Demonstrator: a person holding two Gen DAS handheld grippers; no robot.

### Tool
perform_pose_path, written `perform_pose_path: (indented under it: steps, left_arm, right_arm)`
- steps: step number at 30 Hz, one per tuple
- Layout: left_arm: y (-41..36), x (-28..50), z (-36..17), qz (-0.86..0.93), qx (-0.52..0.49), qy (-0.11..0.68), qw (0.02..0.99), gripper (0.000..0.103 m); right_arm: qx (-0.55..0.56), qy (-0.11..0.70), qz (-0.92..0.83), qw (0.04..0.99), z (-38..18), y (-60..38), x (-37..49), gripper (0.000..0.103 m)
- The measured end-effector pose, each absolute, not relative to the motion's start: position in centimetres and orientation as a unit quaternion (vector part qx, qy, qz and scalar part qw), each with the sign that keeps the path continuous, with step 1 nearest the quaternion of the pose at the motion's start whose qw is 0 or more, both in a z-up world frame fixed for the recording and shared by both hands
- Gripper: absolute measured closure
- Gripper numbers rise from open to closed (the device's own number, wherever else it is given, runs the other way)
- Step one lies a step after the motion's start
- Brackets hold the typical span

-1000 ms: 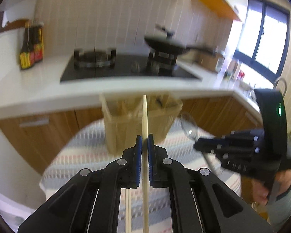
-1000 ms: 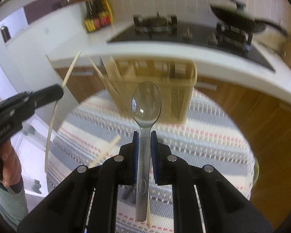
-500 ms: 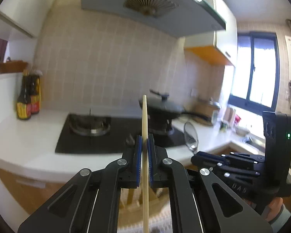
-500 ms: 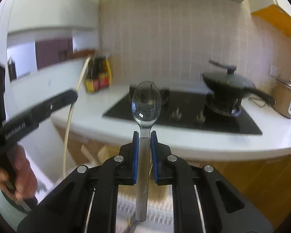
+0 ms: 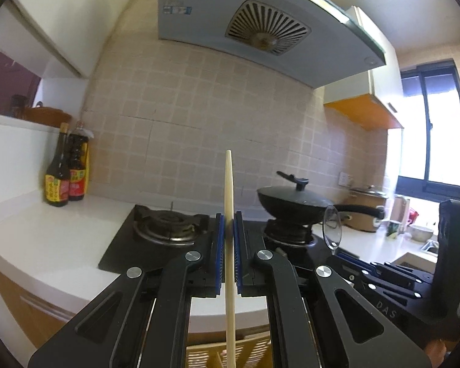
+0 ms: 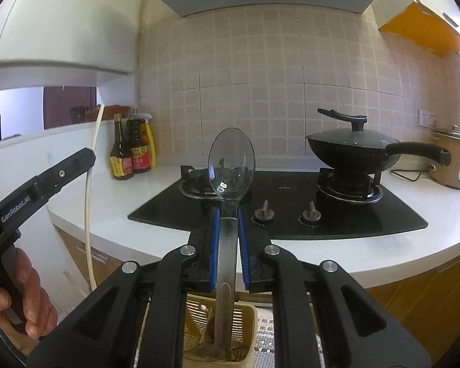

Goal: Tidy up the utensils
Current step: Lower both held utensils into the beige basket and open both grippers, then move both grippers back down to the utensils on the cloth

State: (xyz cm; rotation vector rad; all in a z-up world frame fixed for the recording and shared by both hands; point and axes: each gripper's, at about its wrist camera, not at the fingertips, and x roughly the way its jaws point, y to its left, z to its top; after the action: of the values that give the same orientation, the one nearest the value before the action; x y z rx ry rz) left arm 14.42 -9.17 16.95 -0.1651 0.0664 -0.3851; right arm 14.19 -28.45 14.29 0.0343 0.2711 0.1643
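Note:
My left gripper point(image 5: 228, 224) is shut on a pale wooden chopstick point(image 5: 229, 190) that points upright; its lower end hangs over the slotted beige utensil basket point(image 5: 254, 352). My right gripper point(image 6: 228, 217) is shut on the handle of a clear plastic spoon point(image 6: 231, 165), bowl up; the handle's lower end reaches down into the basket point(image 6: 248, 316). The right gripper with the spoon point(image 5: 331, 227) also shows at the right in the left wrist view. The left gripper point(image 6: 90, 156) and chopstick point(image 6: 89, 202) show at the left in the right wrist view.
Behind is a white counter point(image 6: 383, 245) with a black gas hob point(image 6: 291, 202), a lidded black wok point(image 6: 352, 150), sauce bottles point(image 6: 132, 153) and a rice cooker point(image 6: 454, 159). A striped cloth point(image 6: 265, 343) lies under the basket. A range hood point(image 5: 260, 30) hangs overhead.
Both grippers tilted upward, so the views swung from the basket and cloth to the hob and wall. The chopstick and spoon now stand upright over the basket, still gripped.

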Motion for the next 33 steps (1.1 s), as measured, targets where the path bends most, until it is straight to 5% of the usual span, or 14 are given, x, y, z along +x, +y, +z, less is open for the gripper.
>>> perform_pose_path:
  steps: [13, 15, 19, 21, 27, 30, 33]
  left_arm:
    - [-9.3, 15.5, 14.0, -0.173, -0.066, 0.039, 0.982, 0.098]
    - [-9.2, 15.3, 13.8, -0.171, -0.063, 0.041, 0.982, 0.088]
    - [-8.5, 14.6, 13.9, -0.175, -0.066, 0.048, 0.981, 0.083]
    - [-7.9, 13.8, 14.3, -0.177, -0.072, 0.048, 0.980, 0.070]
    - [-6.2, 10.8, 15.8, -0.193, -0.087, 0.047, 0.976, 0.060]
    - [-5.6, 9.2, 16.5, -0.202, -0.086, 0.046, 0.975, 0.059]
    - [-5.1, 7.2, 17.2, -0.209, -0.079, 0.044, 0.974, 0.054]
  right_arm:
    - [0.032, 0.129, 0.078, 0.988, 11.8, -29.2, 14.8, 0.092]
    - [0.041, 0.140, 0.086, 0.986, 11.6, -29.4, 14.6, 0.091]
    - [0.051, 0.152, 0.086, 0.983, 11.6, -30.1, 13.7, 0.086]
    - [0.056, 0.158, 0.088, 0.982, 11.7, -30.3, 13.2, 0.086]
    - [0.059, 0.168, 0.092, 0.980, 12.7, -30.3, 10.1, 0.086]
    - [0.054, 0.173, 0.094, 0.979, 13.3, -29.7, 8.3, 0.076]
    - [0.050, 0.174, 0.079, 0.980, 13.8, -29.1, 6.4, 0.048]
